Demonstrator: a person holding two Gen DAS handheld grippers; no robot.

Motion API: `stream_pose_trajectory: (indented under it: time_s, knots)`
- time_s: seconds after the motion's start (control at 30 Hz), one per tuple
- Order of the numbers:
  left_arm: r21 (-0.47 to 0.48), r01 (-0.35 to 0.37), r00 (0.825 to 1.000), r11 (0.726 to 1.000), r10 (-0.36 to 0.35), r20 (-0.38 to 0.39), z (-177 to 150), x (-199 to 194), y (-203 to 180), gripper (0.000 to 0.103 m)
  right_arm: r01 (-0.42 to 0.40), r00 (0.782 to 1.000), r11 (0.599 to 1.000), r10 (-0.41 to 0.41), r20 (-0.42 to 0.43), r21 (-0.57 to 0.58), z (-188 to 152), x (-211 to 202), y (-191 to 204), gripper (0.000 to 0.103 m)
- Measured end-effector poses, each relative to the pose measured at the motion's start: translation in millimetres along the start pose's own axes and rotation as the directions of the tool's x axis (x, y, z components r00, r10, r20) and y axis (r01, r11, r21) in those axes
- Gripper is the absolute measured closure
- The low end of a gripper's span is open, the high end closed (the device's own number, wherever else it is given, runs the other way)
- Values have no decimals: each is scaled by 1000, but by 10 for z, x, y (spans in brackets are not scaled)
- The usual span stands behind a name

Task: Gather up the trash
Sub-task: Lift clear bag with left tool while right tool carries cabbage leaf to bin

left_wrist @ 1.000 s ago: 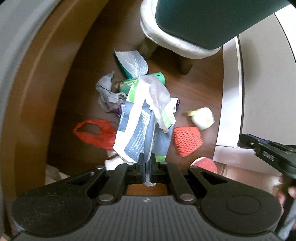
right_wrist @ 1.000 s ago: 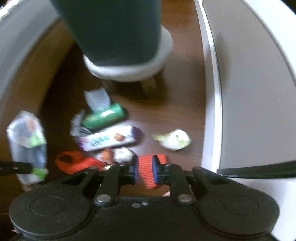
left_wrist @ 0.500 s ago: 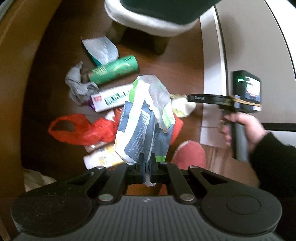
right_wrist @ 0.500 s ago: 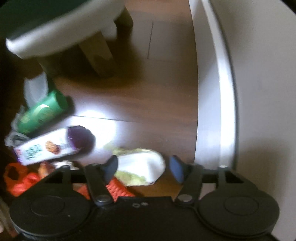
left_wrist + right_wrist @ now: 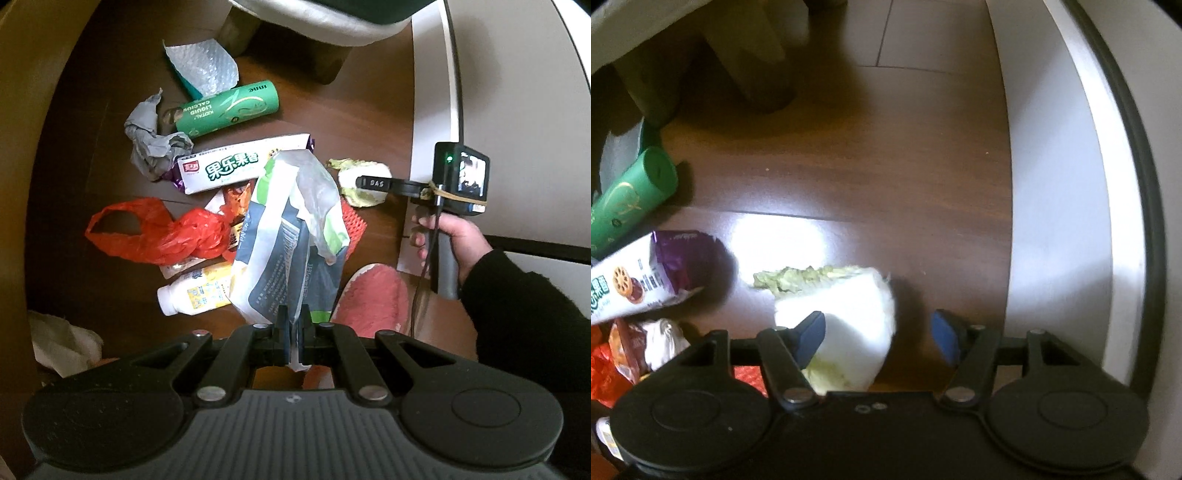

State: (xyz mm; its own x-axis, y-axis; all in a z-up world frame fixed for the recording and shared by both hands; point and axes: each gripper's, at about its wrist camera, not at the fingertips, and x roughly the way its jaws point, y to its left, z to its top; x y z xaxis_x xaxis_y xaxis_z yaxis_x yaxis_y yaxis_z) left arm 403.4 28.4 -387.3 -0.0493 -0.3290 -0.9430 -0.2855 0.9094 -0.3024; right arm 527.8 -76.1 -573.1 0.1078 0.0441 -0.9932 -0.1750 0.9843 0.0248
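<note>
Left wrist view: the left tongs (image 5: 294, 325) are clamped shut on the lower edge of a crumpled blue, white and green plastic packaging bag (image 5: 291, 240), which hangs above the litter. On the dark wooden floor (image 5: 332, 122) lie a green cylindrical tube (image 5: 229, 109), a white snack box with green lettering (image 5: 236, 166), a red plastic bag (image 5: 155, 232), a grey crumpled wrapper (image 5: 151, 144), a small white bottle with a yellow label (image 5: 195, 293), red foam netting (image 5: 352, 225) and a pale cabbage chunk (image 5: 364, 182). The person's hand (image 5: 450, 236) holds the right tongs (image 5: 369, 182) over the cabbage.

Right wrist view: the right tongs (image 5: 877, 334) stand wide, jaws closing, straddling the cabbage chunk (image 5: 849, 317); the left blue pad overlaps it, the right pad stands clear.

Progress: one bag is collected; the cabbage is next, and most litter remains.
</note>
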Motion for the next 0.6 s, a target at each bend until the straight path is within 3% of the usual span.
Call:
stream_pose_trajectory:
  time_s: [0.07,0.2,0.27,0.33,0.43,0.6]
  knots:
    - [7,-6,1000,1000,6,0,-6,6,-24,100,-37,999,999,37,9,-10,-46,-28,-5,66]
    - [28,-17,1000,999,16,17,-9,-15,-76,100,20,999,997,-17,39,-73,-116,-87,131,74]
    - [33,-23,999,999,23,27,-9,-35,-101,100,35,998,999,-32,61,-39,-143,-181,127,88]
    - [36,-22,999,999,20,40,-8,-75,-120,100,7,996,1000,-7,93,10,-176,-339,129,94]
    - [57,-35,997,998,31,76,0,-167,-169,100,37,985,999,-36,167,-2,-273,-659,245,95]
    - [81,-44,989,996,32,146,17,-363,-247,100,15,975,1000,-19,223,19,-333,-1275,427,95]
